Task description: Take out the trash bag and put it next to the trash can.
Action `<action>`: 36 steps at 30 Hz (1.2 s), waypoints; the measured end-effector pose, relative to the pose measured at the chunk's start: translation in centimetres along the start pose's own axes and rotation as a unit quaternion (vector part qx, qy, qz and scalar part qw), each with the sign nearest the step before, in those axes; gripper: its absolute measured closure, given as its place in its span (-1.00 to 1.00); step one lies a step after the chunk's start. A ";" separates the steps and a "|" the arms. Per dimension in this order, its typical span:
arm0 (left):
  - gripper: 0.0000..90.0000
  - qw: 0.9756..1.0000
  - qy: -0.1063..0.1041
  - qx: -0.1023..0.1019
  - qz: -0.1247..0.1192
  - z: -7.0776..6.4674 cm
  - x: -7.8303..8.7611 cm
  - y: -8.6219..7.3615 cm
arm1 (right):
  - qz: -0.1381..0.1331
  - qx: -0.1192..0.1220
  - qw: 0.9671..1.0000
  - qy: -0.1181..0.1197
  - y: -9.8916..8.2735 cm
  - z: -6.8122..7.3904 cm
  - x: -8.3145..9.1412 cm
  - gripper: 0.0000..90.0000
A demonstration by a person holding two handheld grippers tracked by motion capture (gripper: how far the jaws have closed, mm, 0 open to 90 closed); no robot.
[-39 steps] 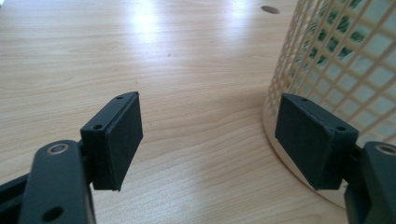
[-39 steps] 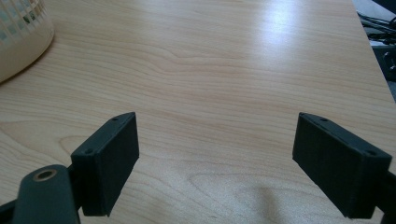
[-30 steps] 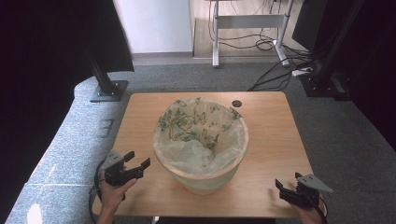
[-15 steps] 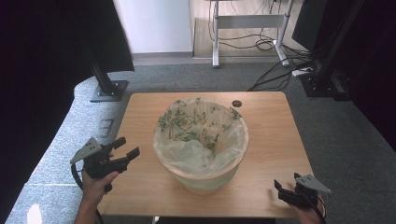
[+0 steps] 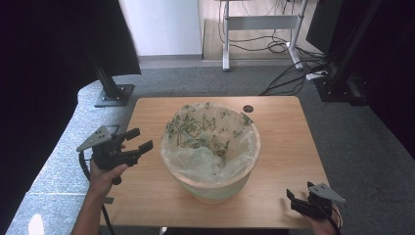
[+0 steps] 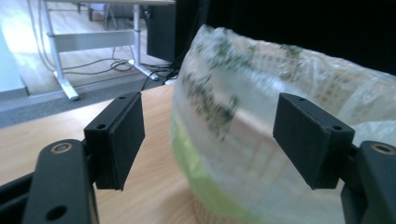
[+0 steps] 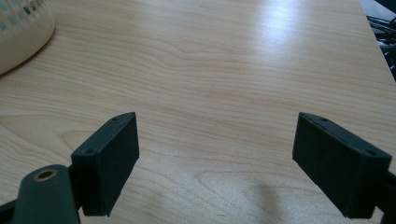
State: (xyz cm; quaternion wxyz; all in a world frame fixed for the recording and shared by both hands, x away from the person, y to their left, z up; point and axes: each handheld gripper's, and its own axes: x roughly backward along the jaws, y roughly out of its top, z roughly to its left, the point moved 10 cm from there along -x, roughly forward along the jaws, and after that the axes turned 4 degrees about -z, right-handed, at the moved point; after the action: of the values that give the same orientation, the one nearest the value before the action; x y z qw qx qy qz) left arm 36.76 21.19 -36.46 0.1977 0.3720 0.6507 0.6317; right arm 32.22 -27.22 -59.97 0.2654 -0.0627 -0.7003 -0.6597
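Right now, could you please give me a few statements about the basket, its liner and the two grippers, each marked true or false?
1. The basket stands on the table with a plastic liner in it. True.
2. The left gripper is clamped on the liner's rim. False: its jaws are open, beside the basket, touching nothing.
3. The right gripper has its jaws open over bare wood. True.
4. A small dark round spot lies on the table beyond the basket. True.
5. The basket lies tipped on its side. False: it stands upright.

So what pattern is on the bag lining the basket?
The bag is translucent, printed with green leafy sprigs; the high view shows it best.
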 end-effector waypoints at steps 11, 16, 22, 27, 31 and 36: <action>-0.39 0.999 -0.033 -0.024 0.021 -1.6 -2.9 2.2 | 0.001 0.004 1.000 0.000 0.0 0.0 0.0 -0.67; -0.39 0.998 -0.045 -0.026 0.040 -1.6 -4.3 2.3 | 0.001 0.003 1.000 0.001 0.0 -0.1 -0.1 -0.67; -0.39 0.995 -0.073 -0.023 0.062 -1.8 -5.4 2.0 | 0.001 0.004 1.000 0.007 0.0 0.1 0.0 -0.67; -0.28 0.995 -0.062 -0.033 0.073 -1.7 -6.1 1.5 | 0.000 0.006 1.000 0.008 0.0 0.2 0.1 -0.67; -0.09 0.995 -0.055 -0.040 0.073 -1.7 -6.4 1.3 | -0.003 0.004 1.000 0.008 0.1 0.2 0.1 -0.67; 0.25 0.995 -0.042 -0.051 0.071 -1.6 -6.7 1.2 | -0.003 0.002 1.000 0.010 0.1 0.1 0.1 -0.67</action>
State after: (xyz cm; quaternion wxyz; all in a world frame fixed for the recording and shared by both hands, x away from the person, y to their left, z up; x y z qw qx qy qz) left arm 40.24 15.07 -36.50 0.1983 0.4328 0.5807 0.6604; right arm 32.15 -27.12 -59.86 0.2703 -0.0535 -0.6992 -0.6597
